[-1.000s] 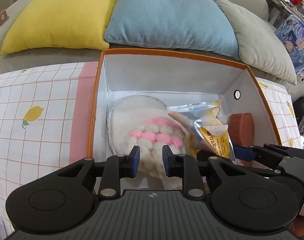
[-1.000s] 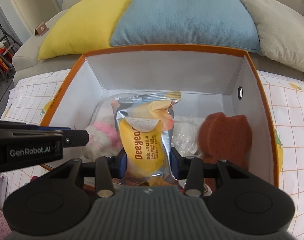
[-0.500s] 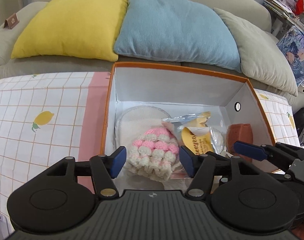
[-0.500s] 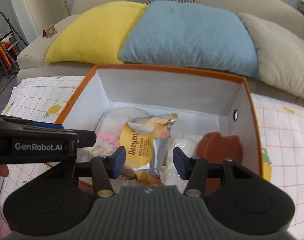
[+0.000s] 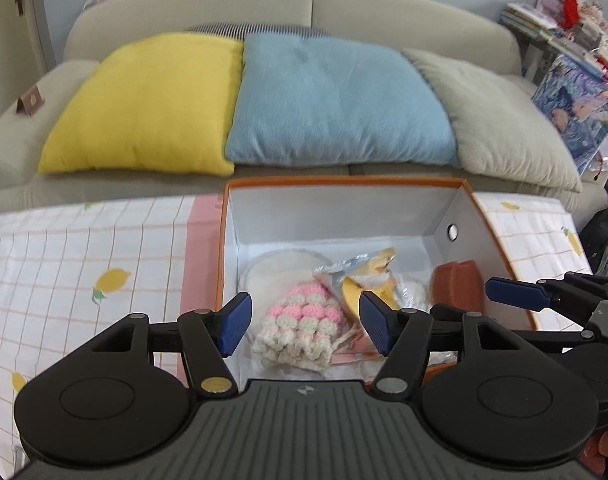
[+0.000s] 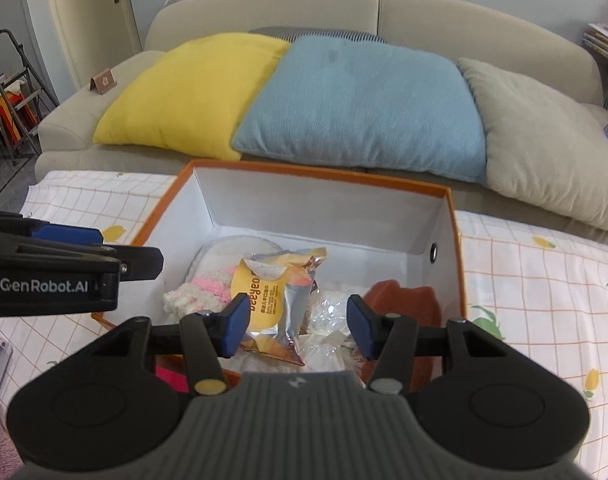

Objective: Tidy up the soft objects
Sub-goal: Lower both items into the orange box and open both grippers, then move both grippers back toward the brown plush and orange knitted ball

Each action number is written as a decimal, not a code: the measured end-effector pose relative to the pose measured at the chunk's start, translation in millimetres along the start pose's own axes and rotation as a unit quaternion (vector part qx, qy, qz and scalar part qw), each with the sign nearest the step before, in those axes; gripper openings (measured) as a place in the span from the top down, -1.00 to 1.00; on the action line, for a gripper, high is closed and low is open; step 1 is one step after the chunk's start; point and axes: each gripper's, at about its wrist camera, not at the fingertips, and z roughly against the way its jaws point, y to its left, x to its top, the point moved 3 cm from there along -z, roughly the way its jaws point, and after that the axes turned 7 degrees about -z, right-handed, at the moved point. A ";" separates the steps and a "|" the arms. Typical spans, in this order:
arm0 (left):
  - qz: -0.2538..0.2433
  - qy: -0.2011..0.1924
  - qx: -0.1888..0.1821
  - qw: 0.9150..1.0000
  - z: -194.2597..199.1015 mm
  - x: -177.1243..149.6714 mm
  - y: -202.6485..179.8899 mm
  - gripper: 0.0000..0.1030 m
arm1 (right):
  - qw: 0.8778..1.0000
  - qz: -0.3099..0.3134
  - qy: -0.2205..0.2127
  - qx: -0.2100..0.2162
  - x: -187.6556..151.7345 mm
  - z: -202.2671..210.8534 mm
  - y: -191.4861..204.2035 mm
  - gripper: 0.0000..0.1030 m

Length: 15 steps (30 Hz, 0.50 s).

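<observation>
Both the left gripper [image 5: 304,322] and right gripper [image 6: 298,324] are hovering wide-jawed and empty above the orange box [image 6: 456,240], where the crocheted pink-and-white piece [image 5: 300,330] and snack packet [image 6: 274,300] are lying, so lifting straight upward seems wisest.

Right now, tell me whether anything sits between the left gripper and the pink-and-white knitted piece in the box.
Nothing visible does. The left gripper is open above the pink-and-white knitted piece, which lies uncovered in the orange box. The yellow snack packet lies beside it, to its right.
</observation>
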 end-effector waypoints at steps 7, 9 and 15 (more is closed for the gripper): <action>-0.028 -0.040 0.018 0.999 28.7 6.2 -11.6 -0.40 | 0.997 0.051 -0.048 -0.021 0.5 30.5 9.4 -0.23; -0.037 -0.050 0.023 0.998 37.5 5.6 -14.9 -0.40 | 0.996 0.063 -0.062 -0.033 1.0 40.1 12.3 -0.29; -0.047 -0.074 0.038 0.995 56.4 -9.4 -18.5 -0.40 | 0.992 0.083 -0.081 -0.044 -5.3 64.6 17.5 -0.31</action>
